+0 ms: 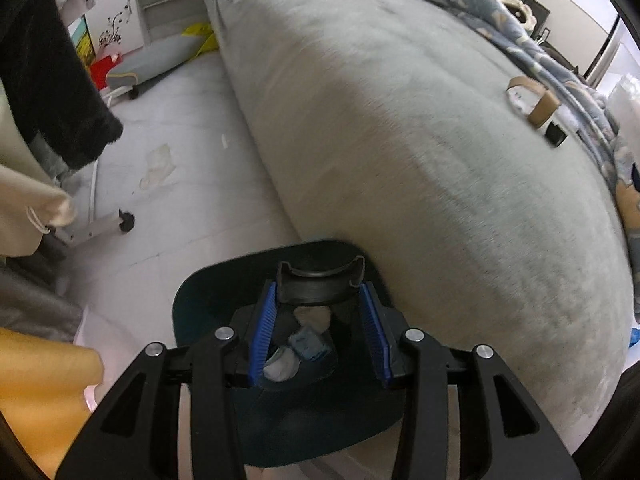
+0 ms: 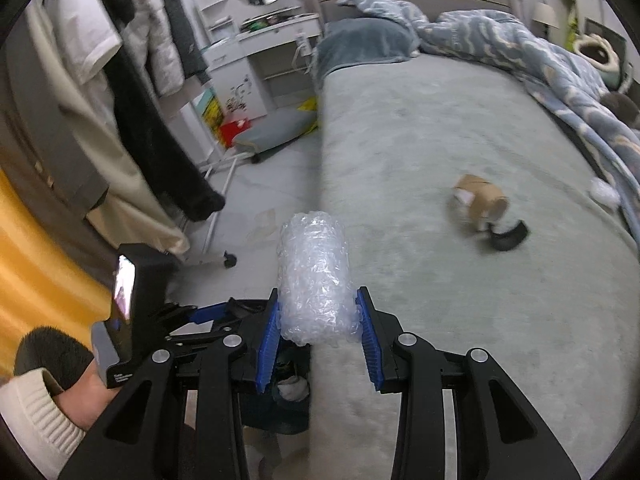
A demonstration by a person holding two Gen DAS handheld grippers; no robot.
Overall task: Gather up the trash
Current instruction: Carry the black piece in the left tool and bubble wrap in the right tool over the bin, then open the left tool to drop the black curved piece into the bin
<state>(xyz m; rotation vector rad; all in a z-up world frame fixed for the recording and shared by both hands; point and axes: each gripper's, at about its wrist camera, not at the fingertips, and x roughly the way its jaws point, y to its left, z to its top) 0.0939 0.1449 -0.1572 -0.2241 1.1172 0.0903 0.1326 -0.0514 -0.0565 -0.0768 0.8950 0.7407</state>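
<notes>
In the right wrist view we see the right gripper (image 2: 318,320) with its blue ribbed jaws pressed against both sides of a roll of clear bubble wrap (image 2: 314,280), which stands up between them, over the near edge of the grey-green bed (image 2: 420,152). In the left wrist view the left gripper (image 1: 320,320) has its jaws partly apart and clamped on the black curved handle (image 1: 321,284) of a dark teal plastic dustpan-like bin (image 1: 212,300), which sits low on the pale tiled floor (image 1: 180,152) right against the side of the bed. Inside that bin, seen between the jaws, lie crumpled white and pale blue scraps (image 1: 304,340). In the right view the left gripper (image 2: 208,312) appears at lower left, held by a hand (image 2: 80,404) in a cream knitted sleeve (image 2: 32,412). Farther out on the bed lies a brown cardboard tube (image 2: 482,200), with a small black object (image 2: 508,238) just beside it and a white crumpled wad (image 2: 604,194) near the blue patterned quilt (image 2: 540,60). We see dark and cream clothes (image 2: 132,120) hanging on a rack at left, over the floor.
</notes>
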